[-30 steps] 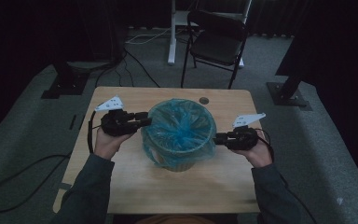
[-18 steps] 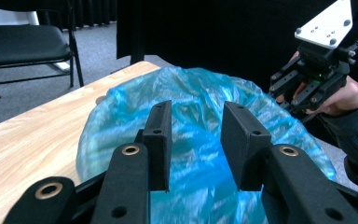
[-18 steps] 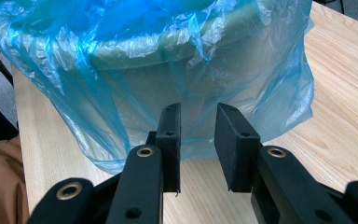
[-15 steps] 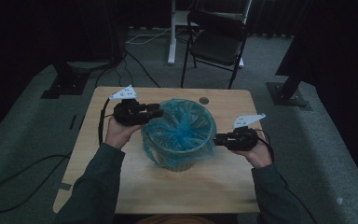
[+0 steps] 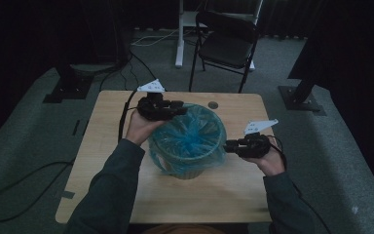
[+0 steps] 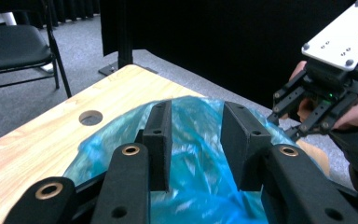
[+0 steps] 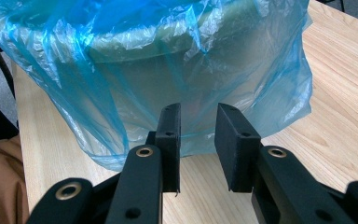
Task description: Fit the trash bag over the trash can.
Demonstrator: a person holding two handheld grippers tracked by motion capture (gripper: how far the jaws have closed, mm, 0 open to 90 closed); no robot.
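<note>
Overhead, a round bin lined with a translucent blue plastic bag (image 5: 187, 141) stood mid-way on the light wooden tabletop (image 5: 102, 161). The left hand-held gripper (image 5: 179, 108) hovered at the bin's far-left rim, the right hand-held gripper (image 5: 227, 146) just beside its right wall. Along the left hand-held gripper (image 6: 193, 140), its jaws stood parted above the blue lining (image 6: 191, 186), gripping nothing. Along the right hand-held gripper (image 7: 196, 142), the jaws also stood apart, empty, close before the draped bag (image 7: 135, 70); contact could not be told.
</note>
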